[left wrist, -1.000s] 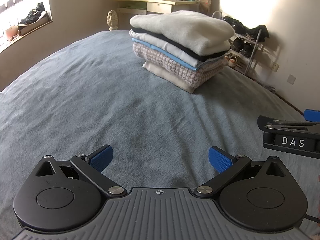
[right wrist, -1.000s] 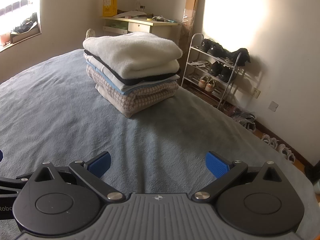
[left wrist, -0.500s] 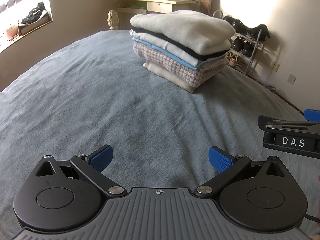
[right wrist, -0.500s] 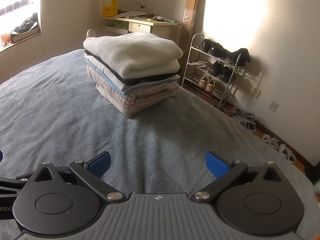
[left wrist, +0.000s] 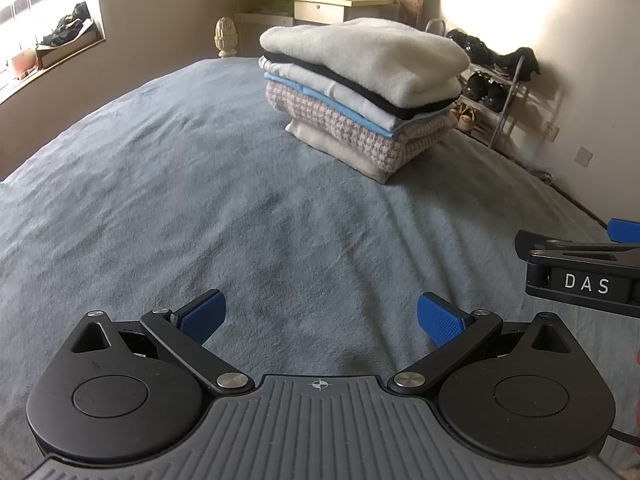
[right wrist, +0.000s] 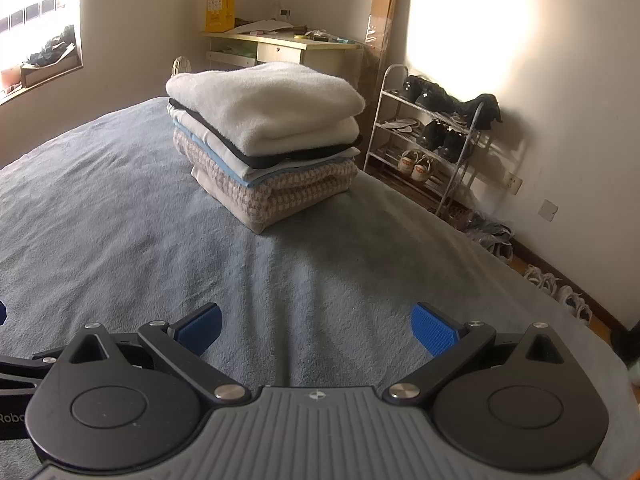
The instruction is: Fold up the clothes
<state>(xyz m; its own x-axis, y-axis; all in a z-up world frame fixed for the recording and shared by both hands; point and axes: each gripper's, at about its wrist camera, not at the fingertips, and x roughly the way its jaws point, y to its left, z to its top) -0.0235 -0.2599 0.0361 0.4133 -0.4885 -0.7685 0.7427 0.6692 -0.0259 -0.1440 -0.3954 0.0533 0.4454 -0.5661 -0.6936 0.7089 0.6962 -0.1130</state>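
Left wrist view shows the left tool wide open and holding nothing, low above the bare bed, with the right tool just beside it at the right edge. In the right wrist view the right tool is also spread wide and empty. The folded clothes sit in one neat pile far ahead near the shoe rack, probably put there to keep the near part of the bed free for folding.
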